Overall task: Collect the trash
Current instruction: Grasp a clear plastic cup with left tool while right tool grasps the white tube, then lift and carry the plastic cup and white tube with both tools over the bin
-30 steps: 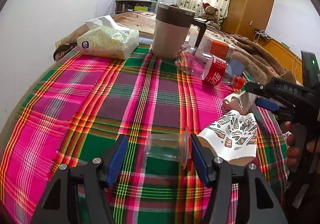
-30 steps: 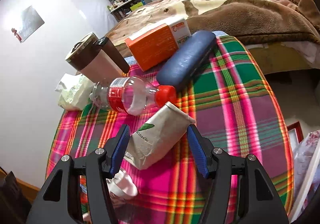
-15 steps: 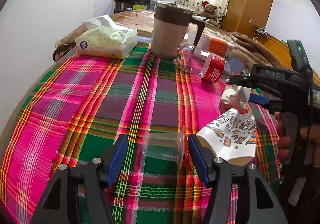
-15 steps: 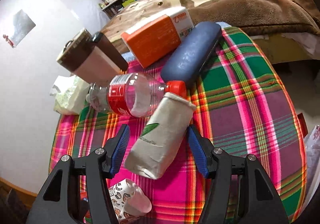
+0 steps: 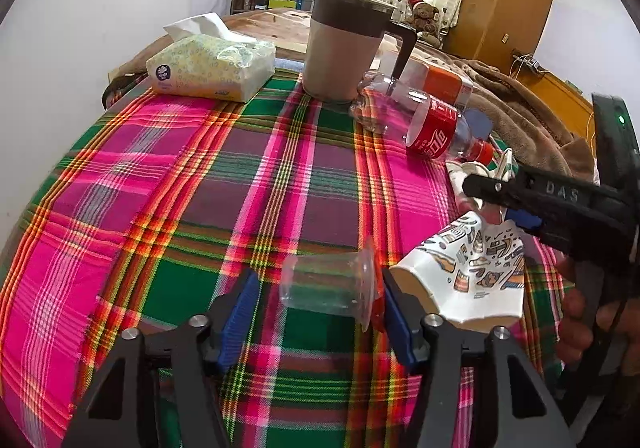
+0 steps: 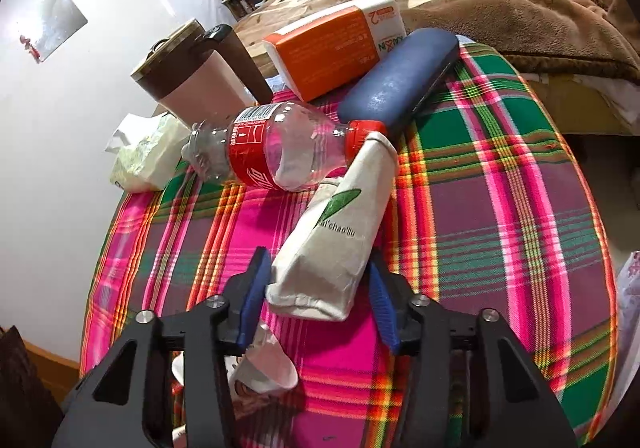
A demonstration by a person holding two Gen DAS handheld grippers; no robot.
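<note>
Room: bedroom, with a plaid tablecloth (image 5: 168,183) as my work surface and a blanket-covered bed behind it.
Landmark: brown lidded mug (image 5: 344,47), standing at the far side of the cloth; I place everything from it.
Left gripper (image 5: 314,312): my jaws are spread wide around a clear plastic cup (image 5: 328,284) lying on its side, well in front of the mug; the right pad seems to touch its rim, the left pad is apart, so nothing is gripped.
Right gripper (image 6: 318,300): also spread, straddling a crumpled white paper cup (image 6: 332,244) in front and to the right of the mug; the pads sit just beside it, not yet clamped.
Other trash: empty red-label bottle (image 6: 272,151) lies just beside the mug; a patterned paper cup (image 5: 464,284) lies right of the clear one.
Not trash, I judge: tissue pack (image 5: 208,63), orange box (image 6: 336,47), blue case (image 6: 396,87).
Progress: nothing collected as far as I see; every piece lies on the cloth, and no bin is in view.
</note>
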